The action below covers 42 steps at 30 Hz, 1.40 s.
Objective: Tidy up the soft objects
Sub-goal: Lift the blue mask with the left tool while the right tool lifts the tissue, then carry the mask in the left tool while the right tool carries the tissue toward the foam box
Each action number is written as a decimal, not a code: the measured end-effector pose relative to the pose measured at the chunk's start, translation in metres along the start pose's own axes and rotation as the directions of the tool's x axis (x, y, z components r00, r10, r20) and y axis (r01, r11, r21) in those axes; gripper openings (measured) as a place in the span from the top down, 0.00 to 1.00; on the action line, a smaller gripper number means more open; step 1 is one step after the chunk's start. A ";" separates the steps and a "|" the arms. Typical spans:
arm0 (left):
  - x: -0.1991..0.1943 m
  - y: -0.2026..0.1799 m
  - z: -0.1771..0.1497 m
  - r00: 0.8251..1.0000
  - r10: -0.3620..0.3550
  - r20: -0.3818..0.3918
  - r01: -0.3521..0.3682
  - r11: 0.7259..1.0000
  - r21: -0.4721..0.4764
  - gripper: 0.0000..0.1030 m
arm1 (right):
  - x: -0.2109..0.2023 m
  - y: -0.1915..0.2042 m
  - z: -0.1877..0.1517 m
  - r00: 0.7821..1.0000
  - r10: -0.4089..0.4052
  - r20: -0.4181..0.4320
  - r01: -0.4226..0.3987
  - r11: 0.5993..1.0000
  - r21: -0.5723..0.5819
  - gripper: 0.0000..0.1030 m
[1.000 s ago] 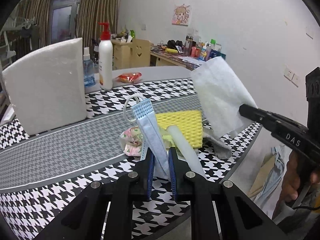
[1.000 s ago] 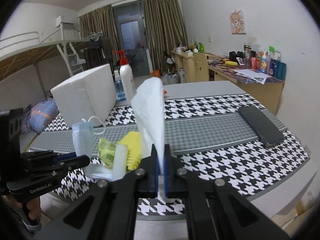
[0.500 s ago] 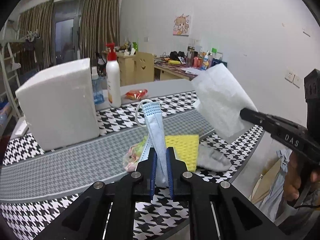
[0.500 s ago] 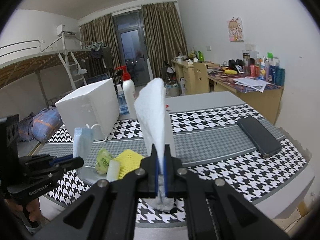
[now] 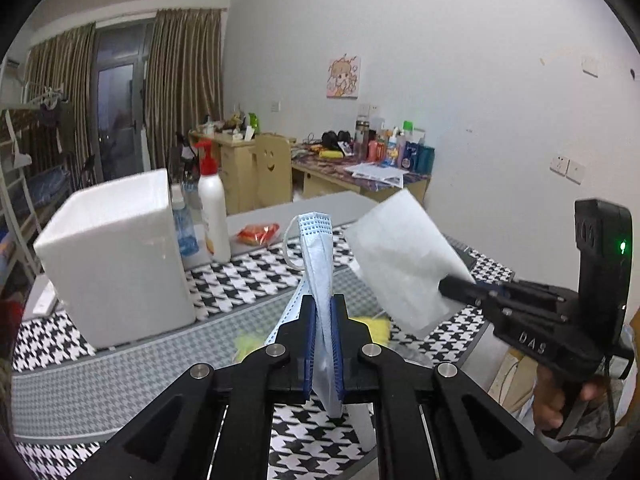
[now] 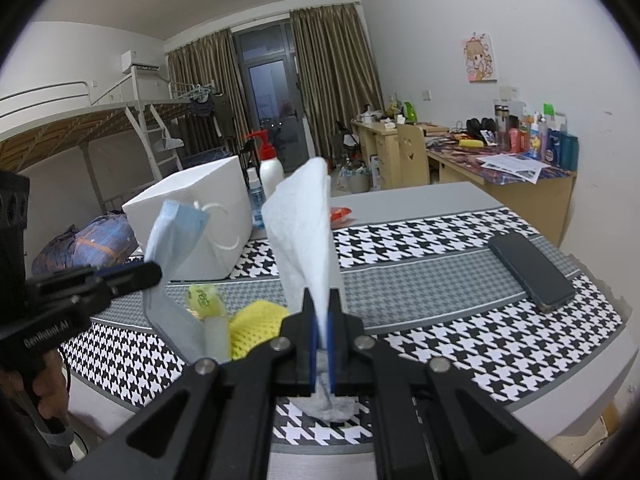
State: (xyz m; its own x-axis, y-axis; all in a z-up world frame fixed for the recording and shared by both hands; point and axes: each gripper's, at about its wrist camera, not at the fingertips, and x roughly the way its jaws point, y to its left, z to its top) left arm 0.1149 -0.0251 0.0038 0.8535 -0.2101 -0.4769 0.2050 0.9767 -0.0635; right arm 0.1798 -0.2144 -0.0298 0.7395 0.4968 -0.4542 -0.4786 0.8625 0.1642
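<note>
Left tongs (image 5: 322, 344) are clenched on a blue face mask (image 5: 318, 264). The mask stands up between the blue pads, with its white ear loop hanging to one side, and it is up off the black-and-white checked surface (image 5: 120, 372). Just behind the tongs a bit of a yellow sponge (image 5: 374, 326) lies on the surface. A big white foam box (image 5: 116, 256) stands farther back, with a white pump bottle (image 5: 214, 216) beside it and a red snack packet (image 5: 258, 233) near that. On the other side, the right tongs (image 5: 448, 290) hold a white cloth (image 5: 404, 260) up in the air, and a hand (image 5: 560, 400) grips their black handle.

From the right view, the right tongs (image 6: 322, 334) are squeezed shut on the white cloth (image 6: 304, 232), which stands tall like a folded sheet above the surface (image 6: 440, 264). The left tongs (image 6: 150, 272) come in from the side, gripping the blue face mask (image 6: 172, 240) up in the air. Under the mask, the yellow sponge (image 6: 256, 320) lies on the surface, with a small yellow-green packet (image 6: 204, 300) and a pale tube (image 6: 218, 336) touching it. A dark phone (image 6: 528, 272) lies well apart from them on the grey stripe. The white foam box (image 6: 204, 200) stands behind the mask.
</note>
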 end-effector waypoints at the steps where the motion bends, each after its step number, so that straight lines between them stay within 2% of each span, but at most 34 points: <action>1: -0.001 -0.001 0.003 1.000 0.002 0.007 -0.002 1.000 0.001 0.92 | -0.001 0.000 0.000 1.000 0.001 0.002 -0.001 1.000 -0.002 0.94; 15: -0.010 0.001 0.021 0.992 0.090 0.084 -0.093 0.995 0.029 0.92 | -0.010 0.007 0.005 0.999 0.011 0.042 -0.011 1.000 -0.022 0.94; 27: -0.020 0.009 0.018 0.985 0.142 0.094 -0.144 0.989 0.018 0.92 | -0.010 0.019 0.014 0.998 0.030 0.061 -0.027 0.999 -0.044 0.94; 42: -0.025 0.025 0.034 0.974 0.198 0.105 -0.200 0.980 0.003 0.92 | -0.008 0.041 0.042 0.994 0.054 0.096 -0.046 0.996 -0.078 0.94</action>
State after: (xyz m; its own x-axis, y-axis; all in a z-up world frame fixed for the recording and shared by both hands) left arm 0.1147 0.0032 0.0440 0.9229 -0.0159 -0.3848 0.0320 0.9989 0.0356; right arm 0.1740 -0.1795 0.0170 0.7549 0.5493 -0.3584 -0.5477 0.8286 0.1162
